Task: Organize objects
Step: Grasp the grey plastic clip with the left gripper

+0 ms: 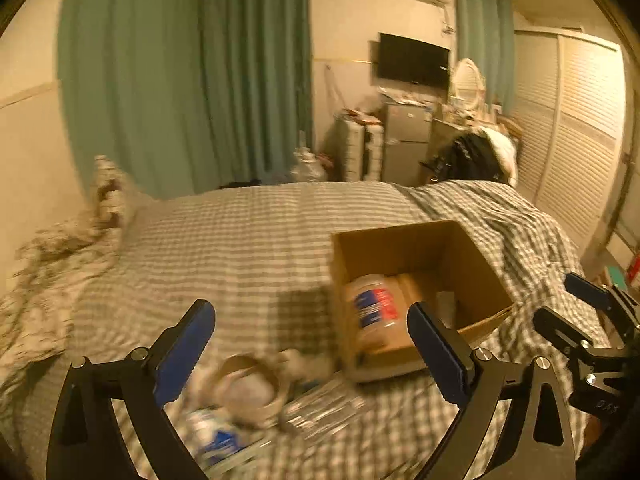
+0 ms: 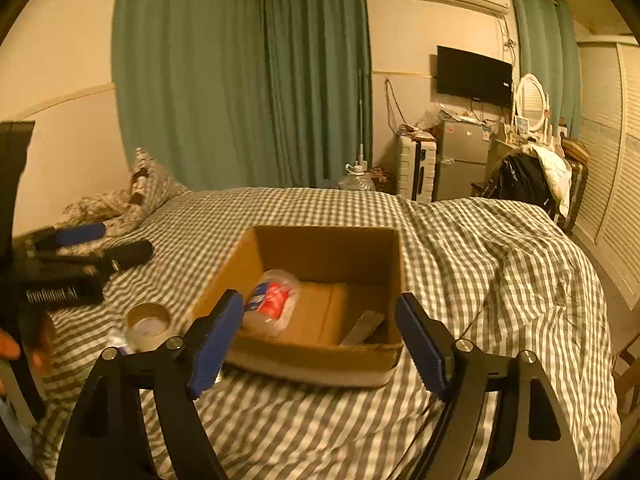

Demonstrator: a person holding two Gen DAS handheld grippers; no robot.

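An open cardboard box point(image 1: 472, 256) point(image 2: 316, 360) sits on the checked bed. Inside lies a clear jar with a red and blue label point(image 1: 374, 306) point(image 2: 270, 302) and a flat grey item point(image 2: 362, 332). A roll of tape point(image 1: 250, 390) point(image 2: 148, 326) and a blue and white packet point(image 1: 216, 436) lie on the bed left of the box. My left gripper point(image 1: 312, 348) is open and empty above the tape. My right gripper point(image 2: 320, 340) is open and empty in front of the box; it also shows at the right of the left wrist view point(image 1: 576, 312).
The bed cover point(image 2: 500, 272) is rumpled at the right. A pillow point(image 2: 148, 188) and crumpled bedding lie at the far left. Green curtains, a small fridge point(image 2: 462, 160), a chair with clothes point(image 2: 528, 176) and louvred wardrobe doors stand beyond the bed.
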